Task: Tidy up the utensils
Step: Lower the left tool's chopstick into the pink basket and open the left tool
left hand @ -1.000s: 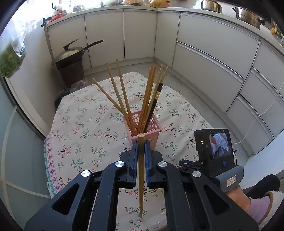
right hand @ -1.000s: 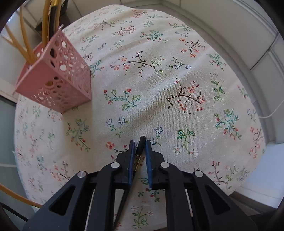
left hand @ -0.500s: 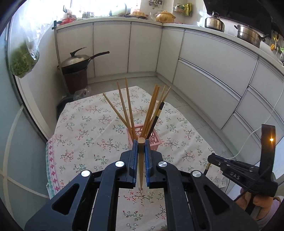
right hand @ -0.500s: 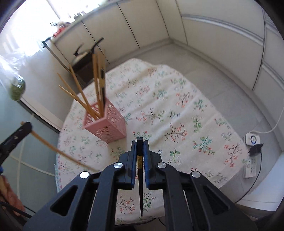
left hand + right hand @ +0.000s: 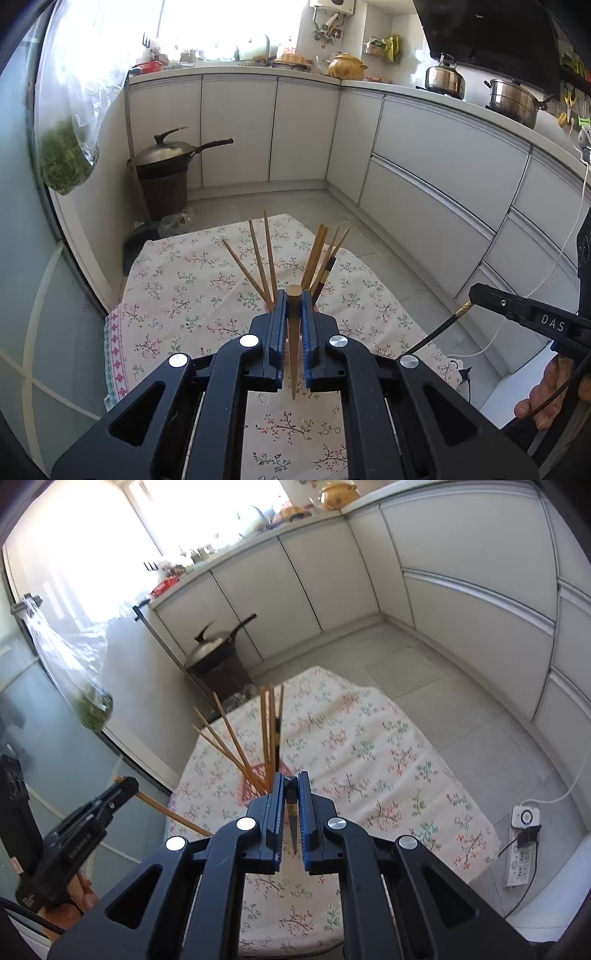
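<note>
My left gripper point(image 5: 294, 295) is shut on a wooden chopstick point(image 5: 293, 347), held high above the table. My right gripper point(image 5: 291, 779) is shut on a black chopstick point(image 5: 291, 819), also high above the table. The pink perforated holder point(image 5: 255, 782) stands on the floral tablecloth point(image 5: 369, 760) with several wooden chopsticks point(image 5: 262, 258) and a dark one leaning in it. In the left wrist view the holder is mostly hidden behind my fingers. The right gripper also shows in the left wrist view point(image 5: 476, 295); the left gripper shows in the right wrist view point(image 5: 125, 786).
A covered wok point(image 5: 173, 151) sits on a dark bin beside the table's far left corner. White cabinets point(image 5: 424, 155) run along the back and right. A bag of greens point(image 5: 66, 162) hangs at left. A power strip point(image 5: 522, 845) lies on the floor at right.
Both grippers have risen well above the table, each carrying its chopstick. The right one lifted the black chopstick off the cloth. The holder now looks smaller and lower.
</note>
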`<action>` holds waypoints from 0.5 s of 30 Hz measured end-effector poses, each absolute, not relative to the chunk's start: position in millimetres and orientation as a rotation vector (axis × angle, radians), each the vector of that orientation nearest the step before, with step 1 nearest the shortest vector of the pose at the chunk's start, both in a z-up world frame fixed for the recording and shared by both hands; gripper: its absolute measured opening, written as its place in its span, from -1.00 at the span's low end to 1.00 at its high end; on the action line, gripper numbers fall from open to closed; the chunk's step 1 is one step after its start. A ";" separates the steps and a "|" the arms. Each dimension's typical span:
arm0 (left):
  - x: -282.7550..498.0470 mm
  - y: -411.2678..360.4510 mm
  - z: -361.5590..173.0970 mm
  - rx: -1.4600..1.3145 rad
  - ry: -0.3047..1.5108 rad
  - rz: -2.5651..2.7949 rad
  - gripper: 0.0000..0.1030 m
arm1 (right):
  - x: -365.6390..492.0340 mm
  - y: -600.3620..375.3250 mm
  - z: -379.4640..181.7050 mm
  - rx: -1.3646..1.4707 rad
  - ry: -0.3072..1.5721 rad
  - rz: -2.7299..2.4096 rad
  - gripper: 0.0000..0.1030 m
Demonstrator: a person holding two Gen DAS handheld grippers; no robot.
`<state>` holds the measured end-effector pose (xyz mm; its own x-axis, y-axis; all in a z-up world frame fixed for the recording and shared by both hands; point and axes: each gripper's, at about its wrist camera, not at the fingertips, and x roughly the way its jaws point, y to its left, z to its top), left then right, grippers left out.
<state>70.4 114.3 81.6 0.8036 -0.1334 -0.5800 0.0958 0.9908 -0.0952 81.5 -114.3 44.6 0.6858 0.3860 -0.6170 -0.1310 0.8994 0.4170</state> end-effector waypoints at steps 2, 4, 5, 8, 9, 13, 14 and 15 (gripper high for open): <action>69.8 113.9 95.9 -0.070 0.597 -0.124 -0.87 | 83.0 -115.4 56.1 0.356 0.743 0.303 -0.85; 71.8 112.8 110.9 -0.066 0.565 -0.124 -0.87 | 85.4 -116.1 67.6 0.361 0.724 0.314 -0.85; 73.1 112.0 118.5 -0.063 0.549 -0.121 -0.87 | 87.2 -116.4 72.8 0.363 0.715 0.319 -0.85; 81.2 111.3 140.3 -0.070 0.504 -0.121 -0.87 | 93.4 -117.4 83.7 0.370 0.694 0.328 -0.85; 84.8 110.8 144.8 -0.073 0.494 -0.118 -0.87 | 95.8 -117.4 86.6 0.368 0.689 0.329 -0.85; 103.6 110.2 153.3 -0.079 0.471 -0.109 -0.87 | 108.3 -116.9 94.2 0.374 0.685 0.330 -0.85; 108.2 109.7 153.4 -0.078 0.471 -0.107 -0.87 | 112.0 -116.2 94.4 0.375 0.685 0.331 -0.85; 112.4 109.5 153.2 -0.079 0.471 -0.106 -0.87 | 116.5 -115.6 95.6 0.376 0.685 0.330 -0.85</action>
